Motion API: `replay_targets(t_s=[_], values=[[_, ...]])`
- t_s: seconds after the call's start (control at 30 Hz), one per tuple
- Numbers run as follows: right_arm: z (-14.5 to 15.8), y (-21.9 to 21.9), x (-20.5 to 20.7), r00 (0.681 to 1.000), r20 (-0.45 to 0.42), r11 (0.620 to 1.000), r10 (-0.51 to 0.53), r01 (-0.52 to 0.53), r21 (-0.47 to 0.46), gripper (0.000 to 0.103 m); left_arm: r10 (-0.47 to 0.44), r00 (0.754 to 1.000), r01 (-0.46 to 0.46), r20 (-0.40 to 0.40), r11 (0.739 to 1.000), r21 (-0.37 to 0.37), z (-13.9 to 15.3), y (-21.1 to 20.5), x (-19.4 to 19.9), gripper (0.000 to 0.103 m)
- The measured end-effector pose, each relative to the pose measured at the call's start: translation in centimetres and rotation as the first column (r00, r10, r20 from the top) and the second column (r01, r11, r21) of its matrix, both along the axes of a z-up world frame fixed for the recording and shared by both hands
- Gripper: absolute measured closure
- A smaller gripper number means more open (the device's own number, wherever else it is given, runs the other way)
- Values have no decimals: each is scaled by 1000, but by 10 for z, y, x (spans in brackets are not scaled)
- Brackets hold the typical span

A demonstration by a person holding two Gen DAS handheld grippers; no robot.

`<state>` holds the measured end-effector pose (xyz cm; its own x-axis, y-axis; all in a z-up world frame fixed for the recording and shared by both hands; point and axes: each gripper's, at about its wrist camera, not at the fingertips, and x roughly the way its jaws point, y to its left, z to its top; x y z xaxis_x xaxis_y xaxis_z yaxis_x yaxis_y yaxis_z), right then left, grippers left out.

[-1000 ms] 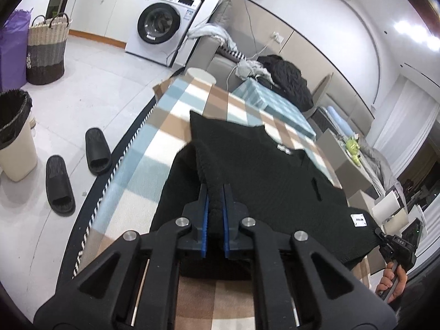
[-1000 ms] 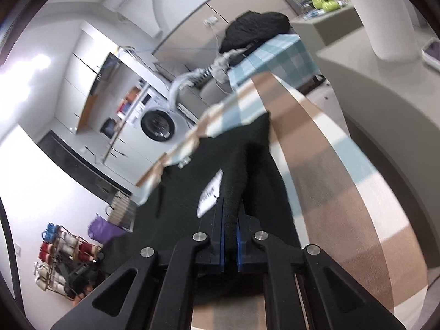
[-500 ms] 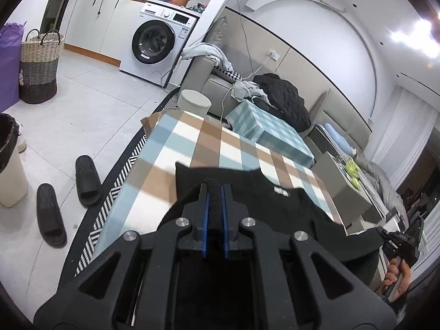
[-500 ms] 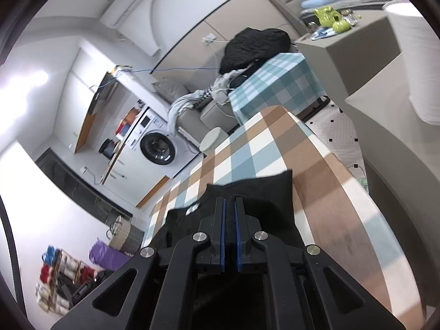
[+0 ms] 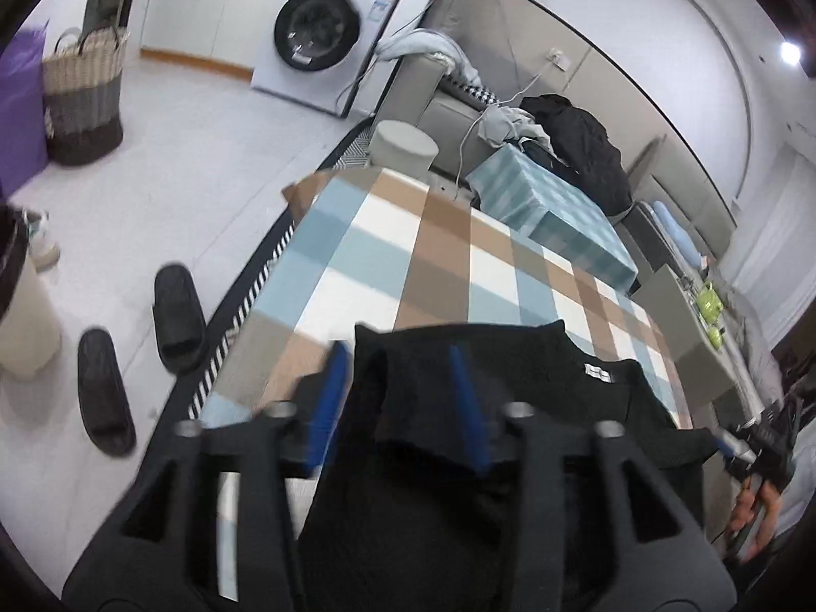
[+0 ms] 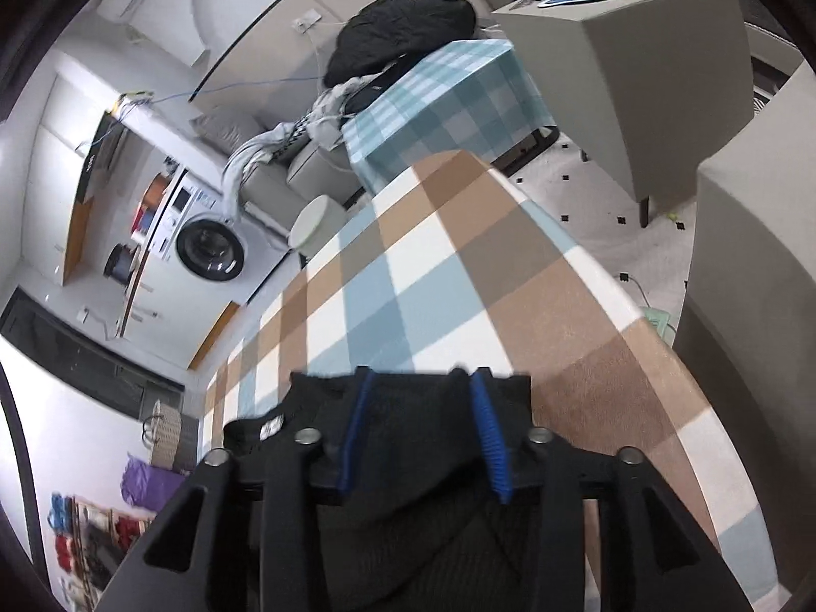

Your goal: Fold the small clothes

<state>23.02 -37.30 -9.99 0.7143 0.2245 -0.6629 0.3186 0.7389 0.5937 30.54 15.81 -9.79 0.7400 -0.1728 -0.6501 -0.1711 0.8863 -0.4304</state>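
Left gripper (image 5: 403,398): jaws have just been opening; blue pads stand apart, black garment (image 5: 510,392) lies between them but the pads do not press on it. Released, by my reading.

Right gripper (image 6: 423,428): same. Jaws have just been opening, cloth sits in the gap, no pinch visible.

Garment sits at the near end of the checked tablecloth (image 5: 423,255), folded edge running straight across from one gripper to the other. A small white label (image 5: 596,371) shows near the collar. The far half of the cloth is bare.

Step in hand, as I judge it: letting go after laying a fold. To do it well:
- draw both grippers back along their own line, not sideways, so the pads do not drag the top layer;
- check both corners are aligned before leaving;
- if the edge lifts, press it flat with closed jaws.

Beyond the table: round stool (image 5: 403,145), washing machine (image 5: 319,30).
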Motion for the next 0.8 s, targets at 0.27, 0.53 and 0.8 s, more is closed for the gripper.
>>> replay_targets(t_s=[0.27,0.53,0.8], values=[[-23,29,-42,995,-44,992,93,-89,87,56,-69,997,69,-14,998,8,-10,-18,-29,50],[-44,49,-33,990,-77,987,116,-107,118,56,-135,990,135,-29,991,20,-13,-43,-49,49],[-28,64,21,988,-9,978,153,-150,147,56,-161,986,162,-39,987,0,-14,-51,-55,48]])
